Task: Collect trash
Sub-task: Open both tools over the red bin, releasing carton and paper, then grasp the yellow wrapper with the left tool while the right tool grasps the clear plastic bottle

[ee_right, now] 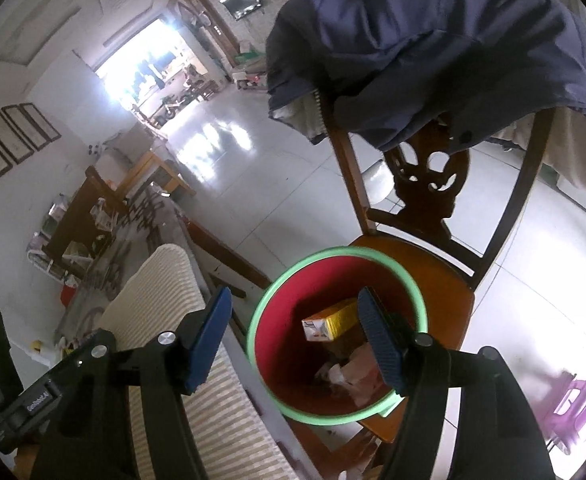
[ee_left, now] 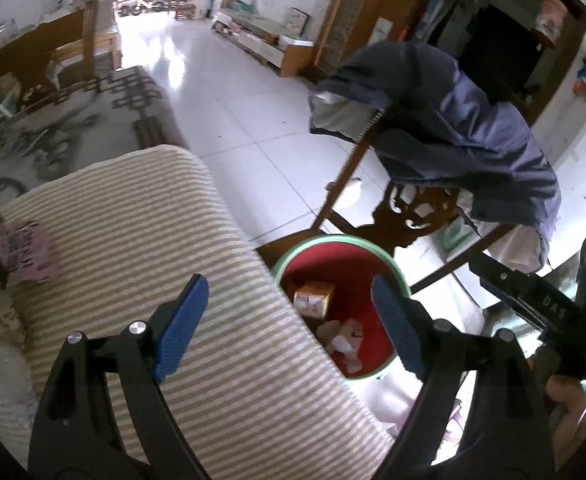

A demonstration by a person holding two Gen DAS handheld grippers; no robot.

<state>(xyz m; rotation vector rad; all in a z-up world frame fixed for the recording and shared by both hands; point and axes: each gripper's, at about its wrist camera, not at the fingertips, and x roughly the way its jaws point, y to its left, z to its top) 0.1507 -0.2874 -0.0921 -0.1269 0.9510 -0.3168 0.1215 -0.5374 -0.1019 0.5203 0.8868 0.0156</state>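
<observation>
Both grippers, left (ee_left: 289,320) and right (ee_right: 293,336), jaws wide, nothing held. Red bin (ee_right: 293,344) w/ green rim sits on wooden chair (ee_right: 445,280); yellow carton (ee_right: 327,324) and crumpled paper (ee_right: 357,372) lie inside.

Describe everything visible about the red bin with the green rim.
The round red plastic bin with a pale green rim stands upright and open on the seat of the wooden chair, beside the striped sofa arm. Inside lie a yellow-and-white carton on its side and crumpled pale paper scraps. Neither gripper touches it.
</observation>
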